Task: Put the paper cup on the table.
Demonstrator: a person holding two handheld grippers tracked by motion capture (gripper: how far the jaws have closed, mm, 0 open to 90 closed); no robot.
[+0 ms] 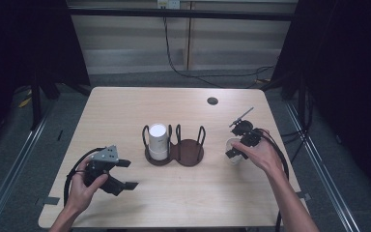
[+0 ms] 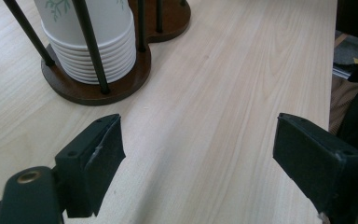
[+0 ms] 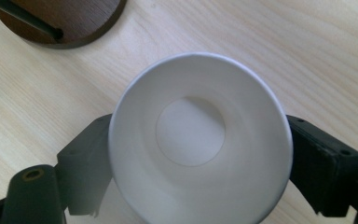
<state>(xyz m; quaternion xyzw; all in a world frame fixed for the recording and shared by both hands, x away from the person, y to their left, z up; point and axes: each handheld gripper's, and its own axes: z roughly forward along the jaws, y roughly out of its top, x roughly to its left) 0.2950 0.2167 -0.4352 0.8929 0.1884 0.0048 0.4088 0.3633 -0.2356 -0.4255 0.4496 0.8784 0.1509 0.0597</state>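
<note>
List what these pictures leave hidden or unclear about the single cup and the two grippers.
- Right gripper view: the paper cup covers the right gripper pads, so whether they press its wall cannot be told.
- High view: the hand hides most of the cup.
- Left gripper view: the cup stack is cut off by the top edge; its count is unreadable.

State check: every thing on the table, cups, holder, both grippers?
Single white paper cup: upright, empty, between the right gripper's jaws.
Stack of white paper cups: nested, mouths down, in the holder's left ring.
Dark wooden two-ring cup holder: right ring empty.
Left gripper: open, empty.
Right gripper: grip unclear.
</note>
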